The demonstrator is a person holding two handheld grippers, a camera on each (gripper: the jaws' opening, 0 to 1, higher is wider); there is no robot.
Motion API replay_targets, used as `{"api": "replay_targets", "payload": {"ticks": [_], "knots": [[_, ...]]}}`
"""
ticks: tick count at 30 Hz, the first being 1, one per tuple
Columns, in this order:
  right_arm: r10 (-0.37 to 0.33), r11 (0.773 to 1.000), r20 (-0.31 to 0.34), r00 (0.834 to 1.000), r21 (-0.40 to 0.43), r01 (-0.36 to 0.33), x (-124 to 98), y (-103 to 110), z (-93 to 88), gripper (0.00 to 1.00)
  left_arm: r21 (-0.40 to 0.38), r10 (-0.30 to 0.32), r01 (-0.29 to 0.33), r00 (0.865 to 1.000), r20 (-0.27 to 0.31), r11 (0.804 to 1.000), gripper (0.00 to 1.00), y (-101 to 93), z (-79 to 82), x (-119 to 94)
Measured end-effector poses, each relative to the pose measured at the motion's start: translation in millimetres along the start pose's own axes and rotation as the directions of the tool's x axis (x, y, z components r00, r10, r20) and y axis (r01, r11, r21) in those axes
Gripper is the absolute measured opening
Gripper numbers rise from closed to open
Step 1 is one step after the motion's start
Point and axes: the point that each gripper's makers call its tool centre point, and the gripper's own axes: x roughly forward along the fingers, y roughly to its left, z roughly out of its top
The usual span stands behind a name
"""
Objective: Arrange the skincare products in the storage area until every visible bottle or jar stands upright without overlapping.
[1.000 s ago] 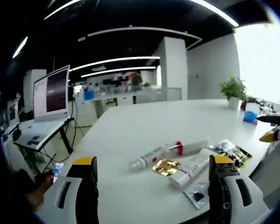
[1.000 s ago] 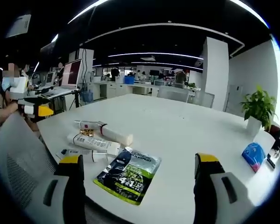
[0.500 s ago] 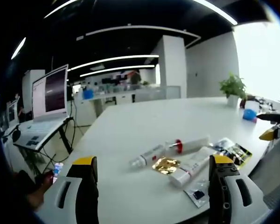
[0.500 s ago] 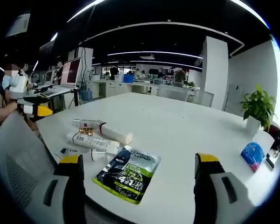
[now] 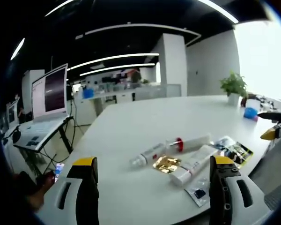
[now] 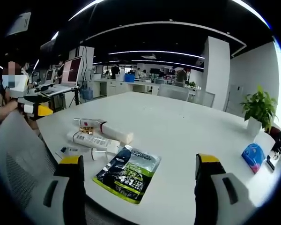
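Observation:
Several skincare items lie flat on the white table. A white tube with a red cap lies beside a slimmer white tube, a gold sachet, a larger white tube, a small clear sachet and a dark printed pouch. My left gripper is open, short of them. In the right gripper view the pouch lies nearest, with the tubes behind it. My right gripper is open above the table edge. The left gripper appears at the far left.
An open laptop stands on a stand left of the table. A potted plant and a blue packet sit at the table's far end. A mesh chair back is near the table edge. The right gripper's yellow tip shows at the right.

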Motion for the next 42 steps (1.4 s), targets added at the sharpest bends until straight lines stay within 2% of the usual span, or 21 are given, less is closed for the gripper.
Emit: {"api": "replay_targets", "payload": {"ticks": [27,42], "knots": [[0.016,1.000,-0.022,1.000,-0.013,-0.016,-0.7,3.2,-3.1,0.99,0.023,-0.012,0.013,0.999,-0.041,1.000,0.97,-2.7,-6.3,-0.6],[0.012,1.000,-0.039,0.999,-0.017,-0.012,-0.8,3.5,-6.2,0.99,0.016,-0.014,0.014,1.000,-0.026,1.000,0.97,-2.1,-4.5,-0.3]]}}
